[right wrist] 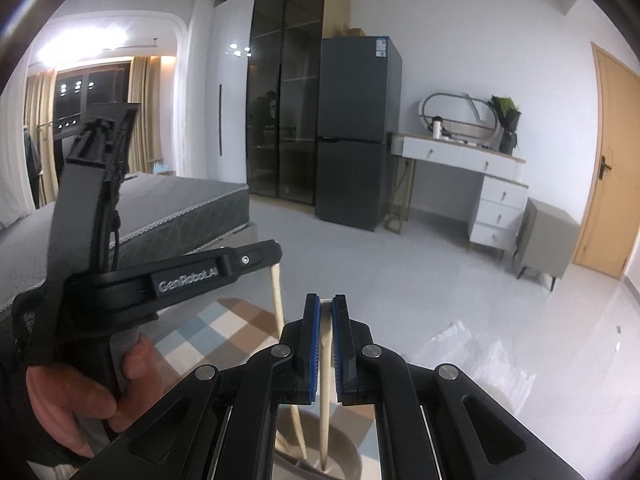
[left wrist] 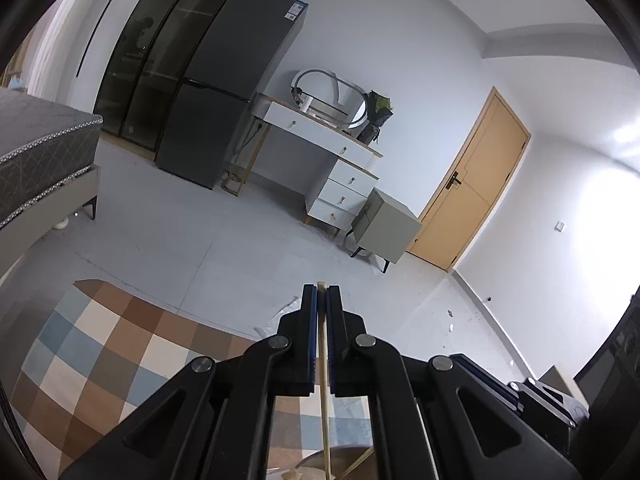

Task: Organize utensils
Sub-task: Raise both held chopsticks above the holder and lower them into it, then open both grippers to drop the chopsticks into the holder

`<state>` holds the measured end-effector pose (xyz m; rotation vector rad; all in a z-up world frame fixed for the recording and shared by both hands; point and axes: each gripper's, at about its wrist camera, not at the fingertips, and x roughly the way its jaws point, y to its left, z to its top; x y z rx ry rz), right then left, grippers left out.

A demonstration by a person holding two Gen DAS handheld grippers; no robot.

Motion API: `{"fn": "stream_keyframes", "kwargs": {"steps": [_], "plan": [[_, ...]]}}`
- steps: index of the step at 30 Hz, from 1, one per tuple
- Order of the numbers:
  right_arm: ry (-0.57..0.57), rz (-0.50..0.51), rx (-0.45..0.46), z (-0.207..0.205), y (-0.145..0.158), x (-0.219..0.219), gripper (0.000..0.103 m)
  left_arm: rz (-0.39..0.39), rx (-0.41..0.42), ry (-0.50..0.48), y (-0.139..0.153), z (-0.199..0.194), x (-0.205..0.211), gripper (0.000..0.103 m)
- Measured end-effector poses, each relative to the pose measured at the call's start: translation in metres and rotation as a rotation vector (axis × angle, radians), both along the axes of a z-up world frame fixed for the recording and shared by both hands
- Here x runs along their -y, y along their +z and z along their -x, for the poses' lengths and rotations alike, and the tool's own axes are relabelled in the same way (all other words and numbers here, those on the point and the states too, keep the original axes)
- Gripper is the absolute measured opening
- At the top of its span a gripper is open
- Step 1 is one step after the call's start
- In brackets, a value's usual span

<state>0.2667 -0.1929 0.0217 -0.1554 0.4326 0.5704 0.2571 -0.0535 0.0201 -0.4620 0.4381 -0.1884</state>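
My left gripper (left wrist: 321, 300) is shut on a thin pale wooden chopstick (left wrist: 325, 420) that hangs down between its blue pads. My right gripper (right wrist: 326, 312) is shut on a second pale chopstick (right wrist: 325, 408), which points down into a grey holder cup (right wrist: 352, 460) under the fingers. In the right wrist view the left gripper (right wrist: 256, 260) sits to the left, a little higher, held by a hand (right wrist: 80, 392); its chopstick (right wrist: 280, 320) also reaches down into the cup. Both grippers point out over the room, so the table below is hidden.
A checkered rug (left wrist: 104, 360) lies on the grey floor. A bed (right wrist: 168, 216) stands to the left, a dark fridge (right wrist: 356, 132) and a white desk (right wrist: 480, 176) at the far wall, a wooden door (right wrist: 608, 168) at the right.
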Motion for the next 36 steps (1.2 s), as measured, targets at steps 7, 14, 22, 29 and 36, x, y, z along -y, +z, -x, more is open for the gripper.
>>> {"fn": "stream_keyframes", "kwargs": {"steps": [7, 14, 22, 29, 36], "plan": [[0.024, 0.018, -0.029, 0.004, -0.007, -0.003, 0.005, -0.049, 0.005, -0.018, 0.001, 0.002, -0.002, 0.001], [0.006, 0.010, -0.062, 0.002, -0.010, 0.001, 0.005, -0.071, -0.035, -0.086, 0.000, 0.009, -0.002, 0.001], [-0.020, -0.033, -0.119, -0.004, -0.015, 0.004, 0.005, -0.121, -0.085, -0.180, -0.006, 0.015, 0.006, 0.001], [-0.052, -0.071, -0.212, -0.009, -0.022, 0.010, 0.010, -0.085, -0.240, -0.274, -0.018, 0.013, 0.002, 0.001], [-0.154, -0.153, -0.223, 0.023, -0.012, 0.044, 0.043, -0.105, -0.291, -0.165, 0.002, 0.039, -0.025, 0.044]]}}
